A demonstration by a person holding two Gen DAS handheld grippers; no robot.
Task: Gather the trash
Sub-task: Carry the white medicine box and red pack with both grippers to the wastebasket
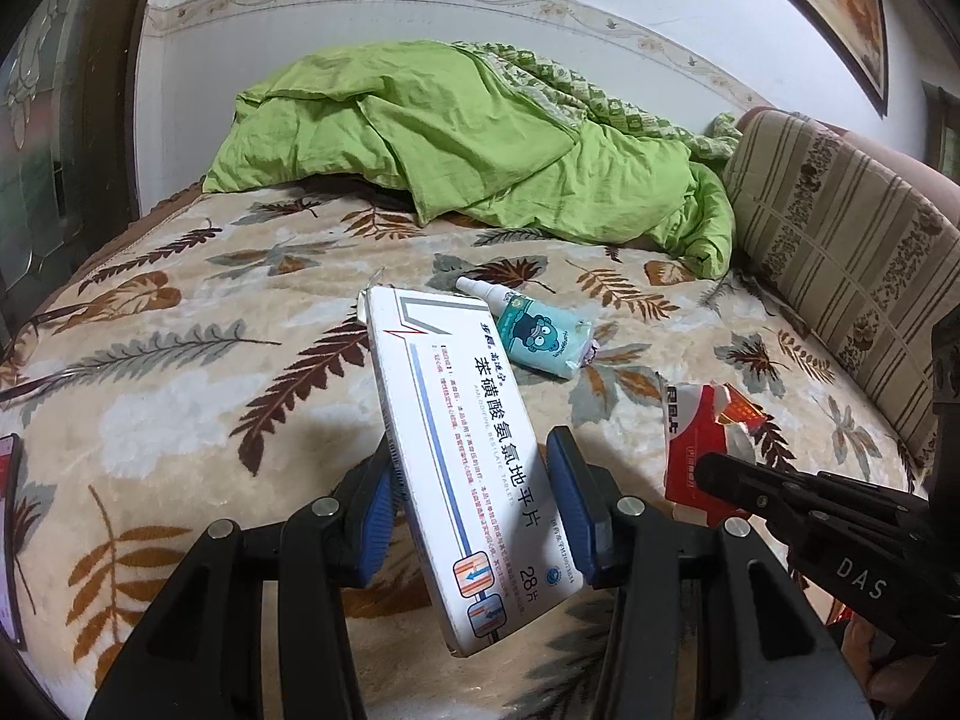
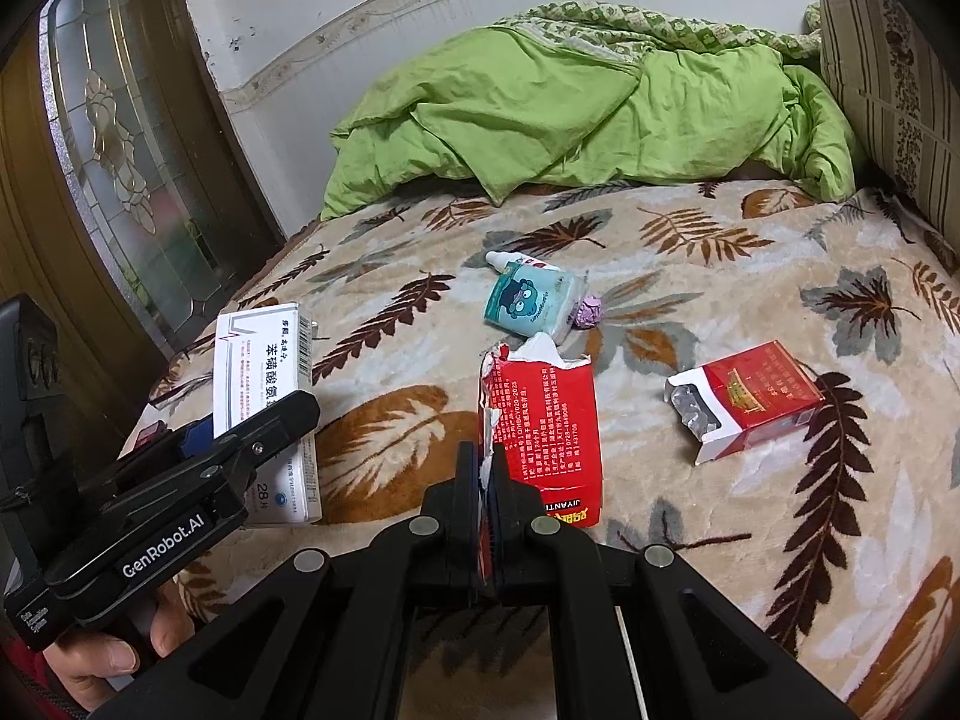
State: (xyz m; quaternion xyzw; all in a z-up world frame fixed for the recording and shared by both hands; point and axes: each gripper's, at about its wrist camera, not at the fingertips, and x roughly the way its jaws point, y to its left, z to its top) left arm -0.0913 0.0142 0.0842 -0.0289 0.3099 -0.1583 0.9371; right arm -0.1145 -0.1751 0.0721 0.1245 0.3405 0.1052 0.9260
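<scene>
My left gripper (image 1: 474,480) is shut on a white medicine box (image 1: 462,438) with blue print and holds it above the bed; it also shows in the right wrist view (image 2: 264,372). My right gripper (image 2: 487,468) is shut on the edge of a torn red packet (image 2: 543,420), which shows at the right of the left wrist view (image 1: 702,450). A teal tissue pack (image 2: 531,300) with a cartoon bear lies mid-bed beside a small white bottle (image 2: 501,260) and a purple wad (image 2: 588,312). A red cigarette pack (image 2: 750,402) lies open to the right.
The bed has a leaf-patterned blanket (image 2: 720,252). A rumpled green duvet (image 2: 570,114) lies at the back by the wall. A striped headboard cushion (image 1: 840,252) is on the right. A glass-panelled door (image 2: 120,150) stands at the left. A phone edge (image 1: 9,540) shows far left.
</scene>
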